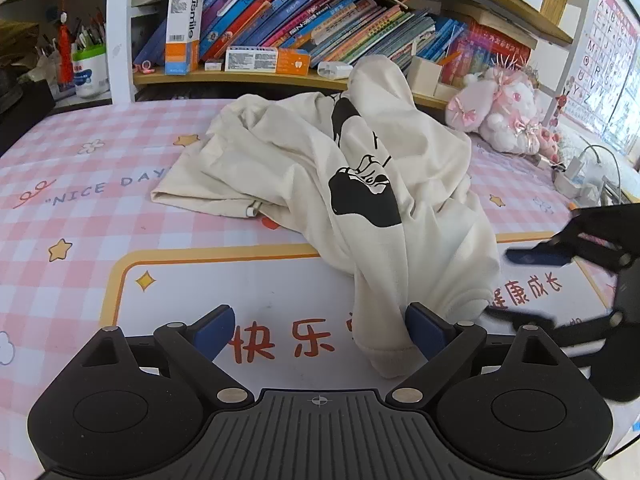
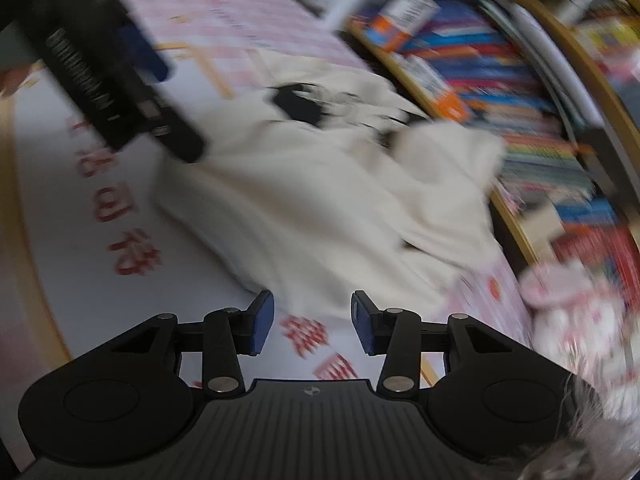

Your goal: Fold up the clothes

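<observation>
A cream sweatshirt [image 1: 304, 160] with a black print lies crumpled on the pink checked table mat [image 1: 80, 200]. One sleeve runs toward me, and its ribbed cuff [image 1: 390, 356] rests against the inner side of my left gripper's right finger. My left gripper [image 1: 320, 332] is open, jaws wide, and low over the mat. At the right edge my right gripper [image 1: 508, 284] is open beside the sleeve. The right wrist view is blurred: my right gripper [image 2: 313, 328] stands open just short of the sweatshirt [image 2: 320, 200] edge. The left gripper's body [image 2: 108, 80] crosses the upper left.
A bookshelf [image 1: 280, 76] with books and boxes runs along the back of the table. A pink plush toy [image 1: 500, 112] and a charger with cables [image 1: 576, 176] sit at the back right. A pot of pens [image 1: 90, 68] stands at the back left.
</observation>
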`<state>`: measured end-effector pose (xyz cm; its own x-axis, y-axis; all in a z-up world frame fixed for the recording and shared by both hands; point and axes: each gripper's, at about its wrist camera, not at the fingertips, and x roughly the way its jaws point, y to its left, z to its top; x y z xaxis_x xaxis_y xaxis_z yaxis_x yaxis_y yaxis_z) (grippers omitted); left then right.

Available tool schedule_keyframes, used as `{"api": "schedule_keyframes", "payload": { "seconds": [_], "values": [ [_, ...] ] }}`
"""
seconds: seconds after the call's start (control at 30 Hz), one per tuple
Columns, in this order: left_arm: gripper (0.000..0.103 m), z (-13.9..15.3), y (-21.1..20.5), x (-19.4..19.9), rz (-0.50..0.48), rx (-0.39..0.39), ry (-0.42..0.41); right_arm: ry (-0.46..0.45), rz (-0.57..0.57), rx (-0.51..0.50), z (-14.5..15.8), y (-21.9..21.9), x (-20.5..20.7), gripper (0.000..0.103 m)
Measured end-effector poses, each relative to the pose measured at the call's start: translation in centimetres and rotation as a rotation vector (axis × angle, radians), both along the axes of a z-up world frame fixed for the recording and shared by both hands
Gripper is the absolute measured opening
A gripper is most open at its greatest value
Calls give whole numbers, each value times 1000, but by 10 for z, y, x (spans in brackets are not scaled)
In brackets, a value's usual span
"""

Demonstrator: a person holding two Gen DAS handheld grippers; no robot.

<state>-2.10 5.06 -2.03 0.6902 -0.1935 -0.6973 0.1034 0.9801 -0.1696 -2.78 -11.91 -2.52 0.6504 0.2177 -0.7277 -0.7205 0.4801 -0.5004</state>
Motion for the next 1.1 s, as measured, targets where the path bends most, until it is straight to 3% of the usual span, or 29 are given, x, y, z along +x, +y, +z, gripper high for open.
{"api": "schedule_keyframes", "payload": {
  "seconds": [0.13,0.2,0.23,0.43,0.63,0.8,1.1],
  "values": [
    [94,2,2,-5,-3,-9,-17,-6,40,-3,-3,8,5,38],
    [94,3,3,-8,-8,-17,-23,34,31,22,-3,5,15,26],
    [94,3,3,-8,-14,-17,-24,56,26,27,-4,4,19,12],
    [94,3,-12,-14,-90,59,-47,2,-12,114,24,-5,26,10],
    [94,4,-41,-19,-142,260,-151,-67,-38,205,66,-19,33,10],
    [94,-1,-62,-19,-199,393,-213,-81,-49,227,76,-26,33,10],
    [94,-11,-87,0,-237,481,-276,-101,-62,246,89,-33,33,10]
  ]
}}
